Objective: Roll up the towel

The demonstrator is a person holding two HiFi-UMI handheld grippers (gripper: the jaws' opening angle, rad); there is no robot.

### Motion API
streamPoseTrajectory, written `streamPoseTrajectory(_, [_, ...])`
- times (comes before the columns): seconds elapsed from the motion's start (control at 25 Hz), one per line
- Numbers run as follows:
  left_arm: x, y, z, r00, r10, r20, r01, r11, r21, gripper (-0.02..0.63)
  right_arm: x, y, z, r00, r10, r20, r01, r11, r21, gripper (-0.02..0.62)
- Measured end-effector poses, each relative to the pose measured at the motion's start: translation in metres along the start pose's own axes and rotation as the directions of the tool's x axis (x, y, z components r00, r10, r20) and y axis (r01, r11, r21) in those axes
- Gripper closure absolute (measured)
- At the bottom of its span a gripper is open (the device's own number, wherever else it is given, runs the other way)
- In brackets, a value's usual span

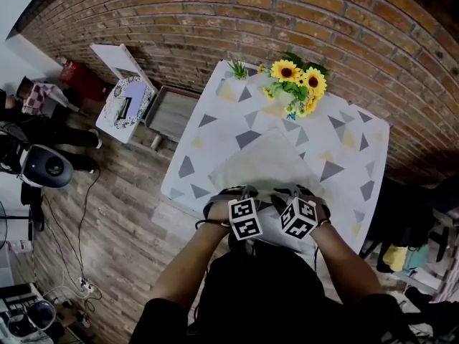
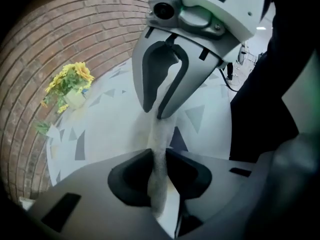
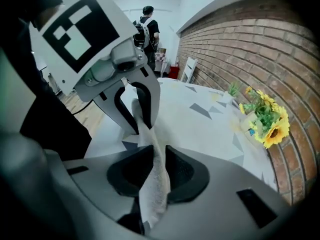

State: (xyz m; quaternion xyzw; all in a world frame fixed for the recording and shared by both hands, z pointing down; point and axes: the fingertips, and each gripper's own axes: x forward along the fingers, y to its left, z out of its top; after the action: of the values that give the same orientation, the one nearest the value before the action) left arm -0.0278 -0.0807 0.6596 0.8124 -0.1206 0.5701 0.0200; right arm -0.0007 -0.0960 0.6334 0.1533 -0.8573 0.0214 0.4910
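Observation:
A pale grey towel (image 1: 269, 160) lies flat on the white table (image 1: 344, 170) with grey triangles, its near edge at the table's front. My left gripper (image 1: 235, 193) and right gripper (image 1: 295, 192) stand side by side over that near edge, pointing steeply down. In the left gripper view the left gripper (image 2: 159, 156) pinches a raised fold of the towel (image 2: 161, 134), and the right gripper (image 2: 162, 79) grips the same fold just ahead. The right gripper view shows the right gripper (image 3: 156, 156) shut on the towel (image 3: 152, 184), with the left gripper (image 3: 132, 101) close beyond it.
A vase of sunflowers (image 1: 294, 84) and a small green plant (image 1: 238, 69) stand at the table's far edge by the brick wall. A white seat (image 1: 128, 102) and cables lie on the wood floor to the left. A person (image 3: 147, 26) stands far off.

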Motion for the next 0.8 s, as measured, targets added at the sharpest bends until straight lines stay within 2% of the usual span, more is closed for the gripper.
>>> streamPoseTrajectory(0.12, [-0.001, 0.004, 0.002, 0.998, -0.060, 0.014, 0.060, 0.997, -0.047, 0.526, -0.008, 0.002, 0.005, 0.999, 0.024, 0.047, -0.023, 1.000, -0.015, 0.500])
streamPoseTrajectory(0.24, [-0.002, 0.009, 0.003, 0.997, -0.083, 0.010, 0.083, 0.994, -0.068, 0.525, -0.007, 0.012, 0.005, 0.996, 0.067, 0.055, -0.064, 0.996, -0.064, 0.477])
streamPoseTrajectory(0.36, [-0.002, 0.020, 0.004, 0.998, -0.057, 0.002, 0.057, 0.994, -0.089, 0.511, 0.006, 0.011, -0.005, 0.997, 0.073, 0.007, -0.072, 0.993, -0.092, 0.472])
streamPoseTrajectory(0.48, [-0.009, 0.034, 0.006, 1.000, 0.013, 0.012, -0.011, 0.995, -0.096, 0.453, 0.013, -0.003, -0.010, 0.998, 0.050, -0.023, -0.052, 0.996, -0.073, 0.482])
streamPoseTrajectory(0.6, [-0.019, 0.039, 0.013, 0.998, 0.053, 0.038, -0.050, 0.997, -0.053, 0.451, 0.016, -0.020, -0.011, 0.999, 0.028, -0.038, -0.030, 0.998, -0.049, 0.508])
streamPoseTrajectory(0.68, [-0.021, 0.035, 0.017, 0.998, 0.034, 0.043, -0.034, 0.999, 0.000, 0.451, 0.019, -0.029, -0.013, 0.998, 0.024, -0.054, -0.026, 0.999, -0.033, 0.508])
streamPoseTrajectory(0.8, [-0.011, 0.022, 0.017, 1.000, -0.017, 0.001, 0.017, 0.994, 0.108, 0.451, 0.021, -0.035, -0.012, 0.998, 0.025, -0.066, -0.025, 1.000, -0.004, 0.509])
